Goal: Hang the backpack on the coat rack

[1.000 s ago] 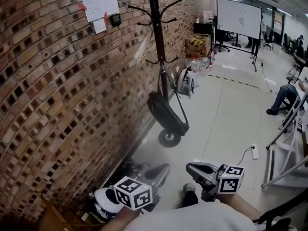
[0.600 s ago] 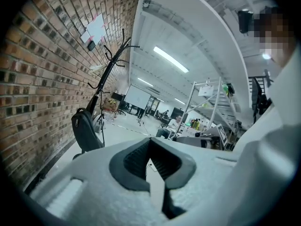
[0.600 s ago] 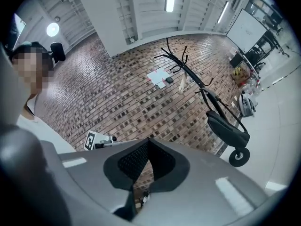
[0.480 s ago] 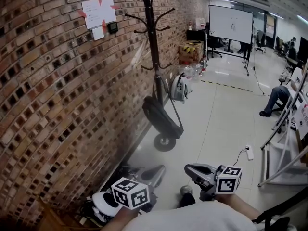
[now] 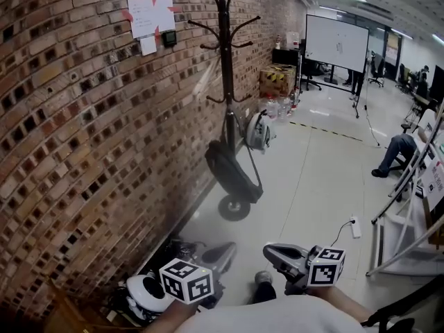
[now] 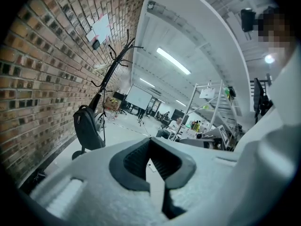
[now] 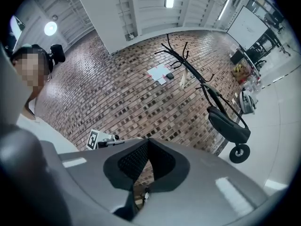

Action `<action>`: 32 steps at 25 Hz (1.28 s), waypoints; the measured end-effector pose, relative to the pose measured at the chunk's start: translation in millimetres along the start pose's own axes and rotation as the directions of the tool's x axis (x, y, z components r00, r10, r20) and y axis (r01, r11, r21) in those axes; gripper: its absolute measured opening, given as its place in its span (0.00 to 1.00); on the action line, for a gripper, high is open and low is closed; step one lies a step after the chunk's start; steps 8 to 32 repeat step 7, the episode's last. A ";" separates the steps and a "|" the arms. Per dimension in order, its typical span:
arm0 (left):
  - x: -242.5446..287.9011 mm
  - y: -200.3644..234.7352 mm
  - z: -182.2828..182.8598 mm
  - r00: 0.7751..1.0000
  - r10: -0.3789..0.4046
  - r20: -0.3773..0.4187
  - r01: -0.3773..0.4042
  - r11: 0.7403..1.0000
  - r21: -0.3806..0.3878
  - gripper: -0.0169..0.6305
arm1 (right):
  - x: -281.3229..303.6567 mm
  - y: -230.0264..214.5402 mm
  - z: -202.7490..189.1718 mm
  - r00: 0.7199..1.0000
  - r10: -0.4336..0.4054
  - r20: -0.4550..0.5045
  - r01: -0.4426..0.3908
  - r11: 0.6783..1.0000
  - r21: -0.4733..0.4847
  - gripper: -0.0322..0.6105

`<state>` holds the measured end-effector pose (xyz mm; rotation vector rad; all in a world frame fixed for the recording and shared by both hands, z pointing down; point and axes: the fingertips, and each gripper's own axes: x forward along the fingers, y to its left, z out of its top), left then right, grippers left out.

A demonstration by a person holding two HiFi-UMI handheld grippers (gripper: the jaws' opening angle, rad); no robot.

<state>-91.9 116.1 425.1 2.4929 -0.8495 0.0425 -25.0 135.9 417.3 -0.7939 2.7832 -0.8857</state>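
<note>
Head view: both grippers sit low in the frame, near the person's body and well apart from the coat rack [image 5: 225, 54], which stands against the brick wall [image 5: 76, 151]. The left gripper [image 5: 225, 250] has its jaws clenched together with nothing between them, as the left gripper view confirms. The right gripper [image 5: 272, 252] is likewise closed and empty, its dark pads meeting at the tip. The black backpack [image 5: 232, 173] hangs low along the rack's pole, a strap running up to a lower hook, its bottom just above a round dark disc [image 5: 234, 208] on the floor. A pale grey bag [image 5: 258, 132] rests on the floor beyond the rack. Farther off stands a whiteboard [image 5: 337, 44], and a seated person [image 5: 397, 151] is at the right.
</note>
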 end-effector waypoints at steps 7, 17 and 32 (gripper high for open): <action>-0.8 4.8 -3.1 1.000 -0.006 -0.003 0.006 1.000 -0.013 0.03 | 5.1 -1.0 -5.5 1.000 -0.005 -0.015 0.005 1.000 0.008 0.05; -0.8 4.8 -3.1 1.000 -0.006 -0.003 0.006 1.000 -0.013 0.03 | 5.1 -1.0 -5.5 1.000 -0.005 -0.015 0.005 1.000 0.008 0.05; -0.8 4.8 -3.1 1.000 -0.006 -0.003 0.006 1.000 -0.013 0.03 | 5.1 -1.0 -5.5 1.000 -0.005 -0.015 0.005 1.000 0.008 0.05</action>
